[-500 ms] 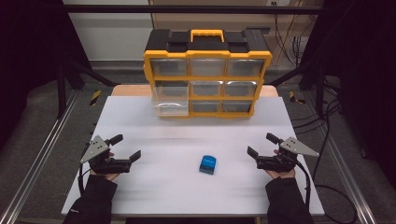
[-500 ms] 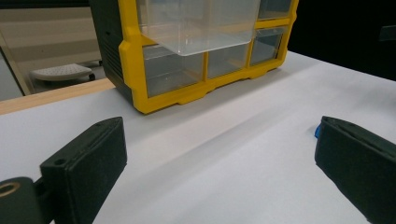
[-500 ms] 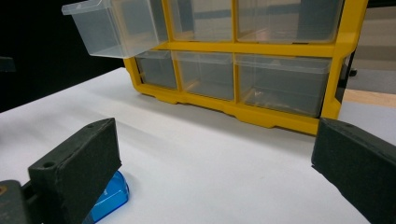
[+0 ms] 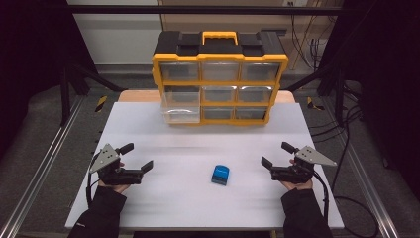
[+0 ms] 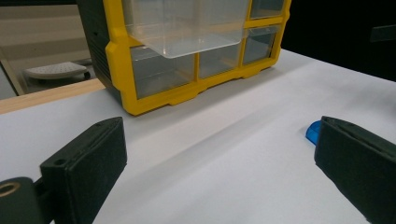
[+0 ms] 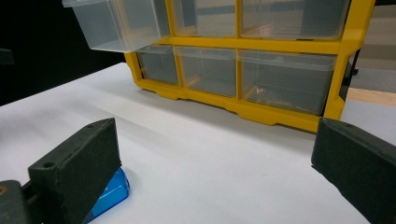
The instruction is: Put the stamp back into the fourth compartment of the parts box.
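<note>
A small blue block [image 4: 220, 174] lies flat on the white table, between my two grippers. My left gripper [image 4: 137, 156] rests at the left with its jaws wide open and nothing in them. My right gripper [image 4: 276, 154] mirrors it at the right, also open and empty. In the left gripper view the blue block [image 5: 312, 132] peeks out beside the right jaw, and the left gripper [image 5: 219, 172] frames bare table. In the right gripper view the blue block [image 6: 111, 195] lies partly behind the left jaw of the right gripper [image 6: 215, 172].
A yellow and black organizer [image 4: 220, 82] with clear drawers stands at the back middle of the white table [image 4: 198, 208]. Its middle-left drawer [image 4: 181, 108] is pulled out, as the open drawer [image 5: 187, 28] shows close up. Black frame rails run along both sides.
</note>
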`<act>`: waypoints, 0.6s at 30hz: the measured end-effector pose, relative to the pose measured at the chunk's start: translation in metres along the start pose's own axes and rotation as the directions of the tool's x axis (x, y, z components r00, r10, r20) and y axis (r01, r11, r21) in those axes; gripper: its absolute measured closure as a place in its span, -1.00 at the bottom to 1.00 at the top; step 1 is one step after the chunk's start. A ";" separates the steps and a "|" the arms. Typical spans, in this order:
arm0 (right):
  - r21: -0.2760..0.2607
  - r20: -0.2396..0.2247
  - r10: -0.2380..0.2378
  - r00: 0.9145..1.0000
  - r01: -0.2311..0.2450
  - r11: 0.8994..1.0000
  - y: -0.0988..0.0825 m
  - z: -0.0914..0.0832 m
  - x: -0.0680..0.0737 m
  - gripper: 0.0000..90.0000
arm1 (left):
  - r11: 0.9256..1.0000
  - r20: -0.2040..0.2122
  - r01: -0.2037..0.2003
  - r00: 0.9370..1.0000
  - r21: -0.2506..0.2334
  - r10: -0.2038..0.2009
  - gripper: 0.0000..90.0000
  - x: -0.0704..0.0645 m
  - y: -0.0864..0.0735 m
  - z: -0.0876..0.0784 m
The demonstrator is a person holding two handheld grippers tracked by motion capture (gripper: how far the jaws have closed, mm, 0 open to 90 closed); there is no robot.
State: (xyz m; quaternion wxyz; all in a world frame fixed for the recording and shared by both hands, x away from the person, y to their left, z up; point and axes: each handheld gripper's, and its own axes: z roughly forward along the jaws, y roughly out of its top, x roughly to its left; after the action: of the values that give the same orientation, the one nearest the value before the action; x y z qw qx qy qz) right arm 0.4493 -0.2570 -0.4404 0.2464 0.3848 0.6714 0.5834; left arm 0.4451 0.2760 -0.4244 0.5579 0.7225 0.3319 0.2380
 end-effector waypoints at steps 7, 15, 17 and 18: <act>-0.001 0.003 -0.004 1.000 0.004 1.000 0.000 0.000 0.000 -0.97 | 1.000 0.002 0.006 1.000 0.017 -0.006 -0.95 -0.009 0.005 0.006; 0.012 0.002 -0.012 1.000 0.012 1.000 0.000 0.000 0.001 -0.97 | 1.000 0.038 -0.005 0.999 0.029 0.004 -0.94 -0.029 0.014 0.013; 0.013 0.001 -0.014 1.000 0.014 1.000 -0.001 0.000 0.001 -0.97 | 0.999 0.050 -0.015 0.999 0.035 0.014 -0.94 -0.036 0.016 0.016; 0.012 0.002 -0.016 1.000 0.016 1.000 -0.001 0.001 0.002 -0.97 | 0.999 0.056 -0.020 0.998 0.037 0.017 -0.94 -0.039 0.017 0.017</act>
State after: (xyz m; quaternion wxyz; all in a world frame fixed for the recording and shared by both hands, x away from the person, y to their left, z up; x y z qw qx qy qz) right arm 0.4487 -0.2555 -0.4410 0.2495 0.3812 0.6778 0.5771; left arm 0.4351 0.2331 -0.4119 0.5510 0.7423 0.3139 0.2165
